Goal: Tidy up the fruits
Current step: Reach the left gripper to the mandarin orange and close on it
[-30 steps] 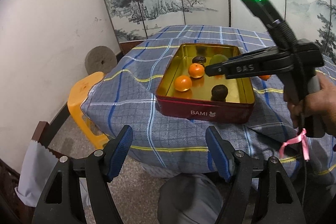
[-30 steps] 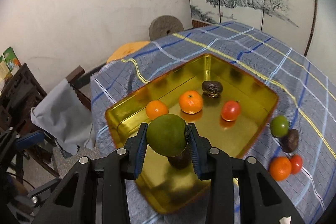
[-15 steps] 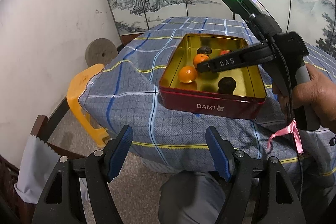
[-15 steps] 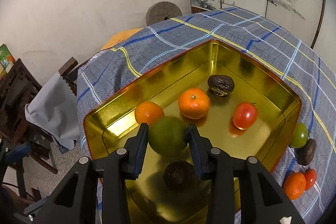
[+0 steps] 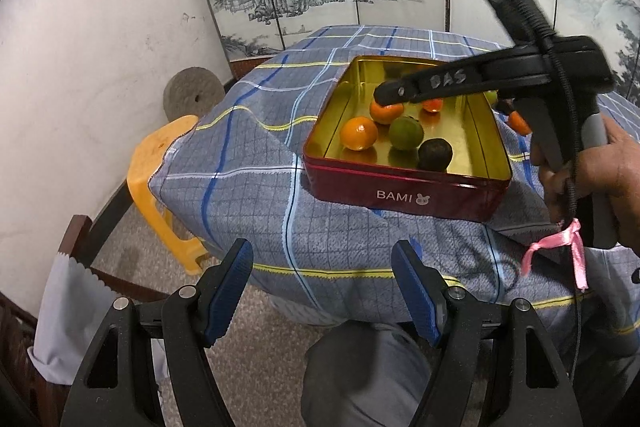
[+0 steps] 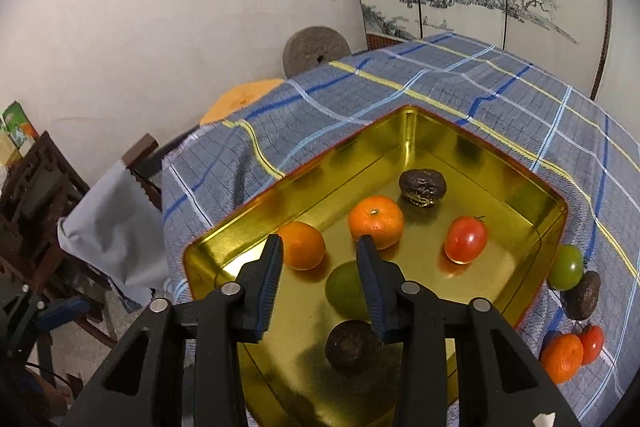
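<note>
A red tin with a gold inside (image 5: 400, 193) (image 6: 404, 131) sits on the checked tablecloth. In it lie two oranges (image 6: 376, 221) (image 6: 302, 245), a red tomato (image 6: 466, 239), two dark wrinkled fruits (image 6: 423, 185) (image 6: 350, 347) and a green fruit (image 6: 344, 289) (image 5: 406, 133). My right gripper (image 6: 320, 263) is open and empty just above the green fruit. It shows over the tin in the left wrist view (image 5: 386, 97). My left gripper (image 5: 322, 283) is open and empty, off the table's front edge.
On the cloth right of the tin lie a green fruit (image 6: 566, 267), a dark fruit (image 6: 582, 295), an orange (image 6: 562, 357) and a red tomato (image 6: 592, 343). A yellow stool (image 5: 160, 175) and a round stone (image 5: 194, 97) stand left of the table.
My right gripper lowered the green fruit into the tin, opened and let it go. The fruit now rests on the tin floor. My left gripper moved slightly closer to the table.
</note>
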### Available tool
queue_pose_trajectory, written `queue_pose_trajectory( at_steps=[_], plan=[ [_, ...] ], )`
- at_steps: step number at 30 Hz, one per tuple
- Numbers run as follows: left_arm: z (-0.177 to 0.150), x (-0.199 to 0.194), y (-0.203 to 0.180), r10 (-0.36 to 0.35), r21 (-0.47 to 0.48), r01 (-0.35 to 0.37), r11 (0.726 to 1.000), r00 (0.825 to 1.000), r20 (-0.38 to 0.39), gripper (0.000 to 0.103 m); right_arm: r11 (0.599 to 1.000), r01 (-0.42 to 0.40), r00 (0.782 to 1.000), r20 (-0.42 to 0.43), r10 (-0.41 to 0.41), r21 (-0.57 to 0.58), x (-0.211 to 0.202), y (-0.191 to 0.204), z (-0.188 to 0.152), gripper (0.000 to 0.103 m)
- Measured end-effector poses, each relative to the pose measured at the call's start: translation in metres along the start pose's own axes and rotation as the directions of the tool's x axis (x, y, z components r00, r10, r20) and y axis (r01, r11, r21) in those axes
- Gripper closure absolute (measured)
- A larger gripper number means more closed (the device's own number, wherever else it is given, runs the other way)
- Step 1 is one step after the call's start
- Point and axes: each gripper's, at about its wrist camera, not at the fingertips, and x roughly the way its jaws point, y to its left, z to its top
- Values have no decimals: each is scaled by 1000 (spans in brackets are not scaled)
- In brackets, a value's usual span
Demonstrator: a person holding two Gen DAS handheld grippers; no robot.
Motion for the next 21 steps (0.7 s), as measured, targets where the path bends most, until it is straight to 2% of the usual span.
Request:
queue_pose_trajectory(
  at_steps=[6,12,16,21],
  plan=[
    [0,-1,-4,5,9,-5,1000,1000,3,31,999,-36,995,91,34,25,-32,-1,-10,54],
    [2,-7,-15,9,36,-10,999,1000,10,31,998,-28,992,127,21,53,-61,-9,-37,52],
    [4,-11,-23,8,56,-8,998,1000,14,31,998,34,990,133,-41,57,-83,-23,-64,46],
    [7,-16,-38,-9,92,7,996,1000,18,31,977,181,977,94,-192,112,-111,-69,-105,41]
  ],
)
